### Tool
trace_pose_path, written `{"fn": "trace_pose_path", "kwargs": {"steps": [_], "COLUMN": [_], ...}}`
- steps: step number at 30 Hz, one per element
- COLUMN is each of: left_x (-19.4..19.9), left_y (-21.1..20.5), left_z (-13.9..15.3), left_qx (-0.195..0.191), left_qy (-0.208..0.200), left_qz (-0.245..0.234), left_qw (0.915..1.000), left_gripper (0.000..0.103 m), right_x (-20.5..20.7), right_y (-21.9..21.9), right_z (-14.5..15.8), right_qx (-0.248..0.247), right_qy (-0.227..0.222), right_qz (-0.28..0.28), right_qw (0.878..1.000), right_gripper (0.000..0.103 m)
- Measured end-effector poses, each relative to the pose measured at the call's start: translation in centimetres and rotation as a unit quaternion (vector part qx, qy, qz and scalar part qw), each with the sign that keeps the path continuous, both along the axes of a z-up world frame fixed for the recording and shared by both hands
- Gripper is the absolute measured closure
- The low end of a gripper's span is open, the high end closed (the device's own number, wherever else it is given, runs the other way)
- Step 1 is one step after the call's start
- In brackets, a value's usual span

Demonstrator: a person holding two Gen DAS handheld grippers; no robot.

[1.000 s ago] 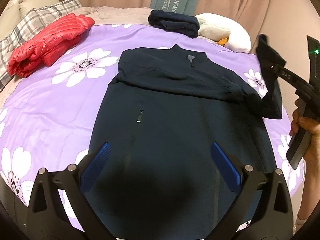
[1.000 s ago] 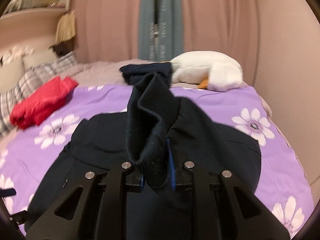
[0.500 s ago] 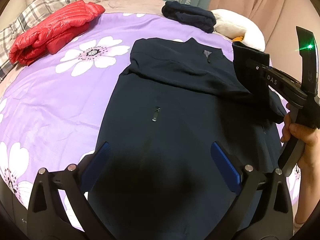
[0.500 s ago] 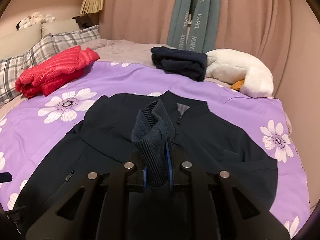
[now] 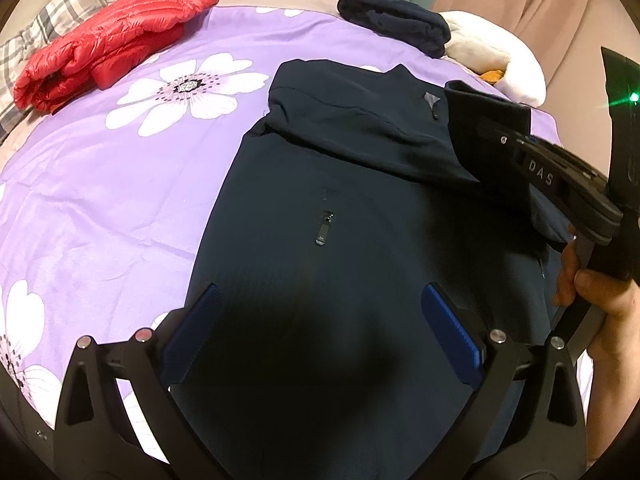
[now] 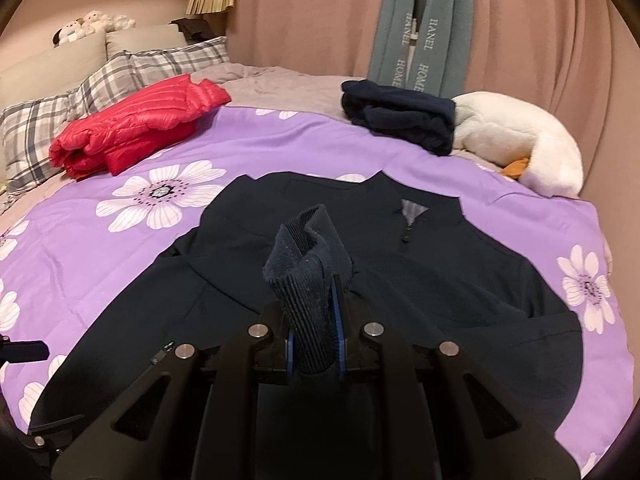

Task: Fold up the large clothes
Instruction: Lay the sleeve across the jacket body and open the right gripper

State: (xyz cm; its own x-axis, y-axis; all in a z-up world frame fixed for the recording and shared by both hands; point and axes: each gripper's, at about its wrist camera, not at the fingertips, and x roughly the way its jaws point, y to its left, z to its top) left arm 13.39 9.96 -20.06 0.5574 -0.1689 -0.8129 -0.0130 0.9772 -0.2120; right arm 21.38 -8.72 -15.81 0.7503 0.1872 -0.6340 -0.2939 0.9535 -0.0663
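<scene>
Pink curtains (image 6: 304, 40) hang behind a bed covered with a purple quilt (image 5: 120, 184) printed with large white flowers. On the quilt lies a dark navy jacket (image 5: 340, 208), front up, its collar toward the curtains and its hem toward the cameras; one sleeve is folded across the chest. The left gripper (image 5: 320, 332) hovers over the lower part of the jacket with its blue-padded jaws spread wide and nothing between them. The right gripper (image 6: 314, 340) has its jaws closed tight on the ribbed cuff (image 6: 308, 280) of the jacket's other sleeve, which stands up out of the jaws above the chest area. In the left wrist view this gripper shows at the right edge, gripped by a hand (image 5: 600, 300), with the sleeve fabric lifted off the jacket body. Near the pillows rests a folded red puffer jacket (image 6: 136, 128), well apart from the navy one. A folded dark navy garment (image 6: 400, 120) sits at the far edge of the quilt, touching a white plush toy (image 6: 520, 148). Plaid pillows (image 6: 60, 124) lie at the head of the bed, and a grey-green scarf with lettering (image 6: 424, 32) hangs against the curtains.
</scene>
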Motion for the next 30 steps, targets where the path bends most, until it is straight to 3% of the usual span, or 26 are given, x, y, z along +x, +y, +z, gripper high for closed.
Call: {"fn": "trace_pose_path", "kwargs": {"steps": [3,5,6,11,15,20,23,30], "left_x": [0.6,1.0,1.1,2.5,4.6,7.9,9.7,11.6], "left_y": [0.5,0.7,0.9,1.6,1.1,-2.3,-4.6,-7.9], "left_z": [-0.7,-1.1,-1.4,-2.5,-3.2,-4.6,-5.9,-7.6], "left_qx": [-0.013,-0.023,-0.033,-0.11,-0.199,-0.256,-0.271,-0.273], "left_qy": [0.013,0.022,0.027,0.058,0.08,0.103,0.123,0.138], "left_qz": [0.005,0.008,0.009,-0.002,-0.028,-0.071,-0.083,-0.083], "left_qw": [0.9998,0.9995,0.999,0.9922,0.9764,0.9586,0.951,0.9484], "left_gripper": [0.002,0.002,0.002,0.002,0.002,0.002,0.002,0.002], "right_x": [0.7,1.0,0.9,-1.6,-4.3,-6.9,-7.9,-8.5], "right_y": [0.2,-0.1,-0.3,-3.0,-5.5,-7.7,-8.7,-10.8], "right_z": [-1.7,-3.3,-4.0,-4.9,-4.1,-2.7,-2.1,-1.4], "right_qx": [0.028,0.073,0.095,0.177,0.186,0.141,0.127,0.121], "right_qy": [0.054,0.111,0.135,0.178,0.168,0.136,0.119,0.094], "right_qz": [0.014,0.028,0.036,0.058,0.055,0.005,-0.016,-0.035], "right_qw": [0.998,0.991,0.986,0.966,0.966,0.981,0.985,0.988], "right_gripper": [0.083,0.063,0.058,0.041,0.036,0.036,0.036,0.036]}}
